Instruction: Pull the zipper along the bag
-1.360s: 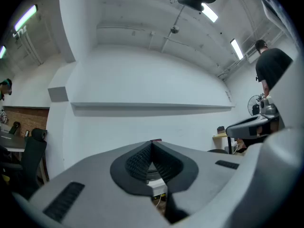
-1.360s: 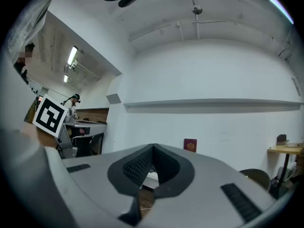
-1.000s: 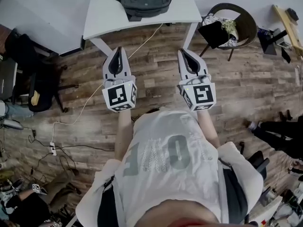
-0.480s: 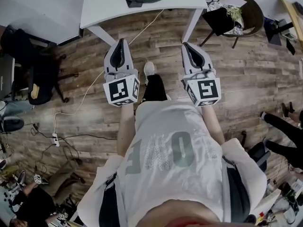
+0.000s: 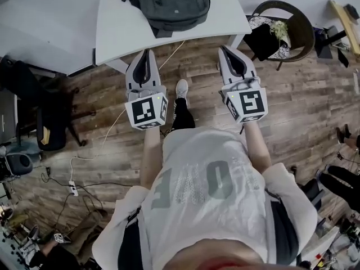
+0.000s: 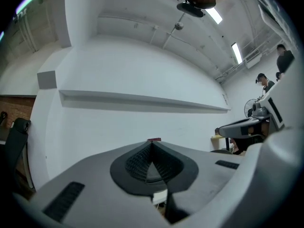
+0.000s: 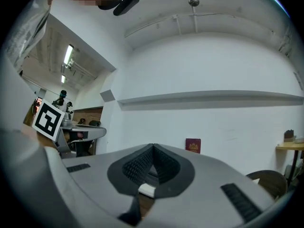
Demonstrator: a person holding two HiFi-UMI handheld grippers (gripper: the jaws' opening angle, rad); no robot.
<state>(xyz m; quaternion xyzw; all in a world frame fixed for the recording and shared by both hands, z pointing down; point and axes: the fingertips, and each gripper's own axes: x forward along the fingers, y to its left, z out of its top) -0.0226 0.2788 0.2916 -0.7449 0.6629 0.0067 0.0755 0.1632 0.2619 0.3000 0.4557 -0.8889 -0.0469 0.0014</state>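
Note:
A dark grey backpack (image 5: 171, 5) lies on a white table (image 5: 124, 30) at the top of the head view. My left gripper (image 5: 147, 53) is held out level in front of me, shut and empty, its tip over the table's near edge, short of the bag. My right gripper (image 5: 223, 49) is also shut and empty, its tip near the table's right corner. In the left gripper view the gripper (image 6: 152, 143) has its jaws closed against a white wall. The right gripper view shows its gripper (image 7: 152, 147) the same way. The bag's zipper is too small to make out.
A round chair (image 5: 281, 27) with dark things on it stands right of the table. A black office chair (image 5: 45, 106) stands at the left. Cables (image 5: 84, 162) run over the wooden floor. A person's legs (image 5: 343, 179) show at the right edge.
I have stepped toward the table with both grippers held out. The table and backpack now lie closer to the tips. Both grippers stay shut.

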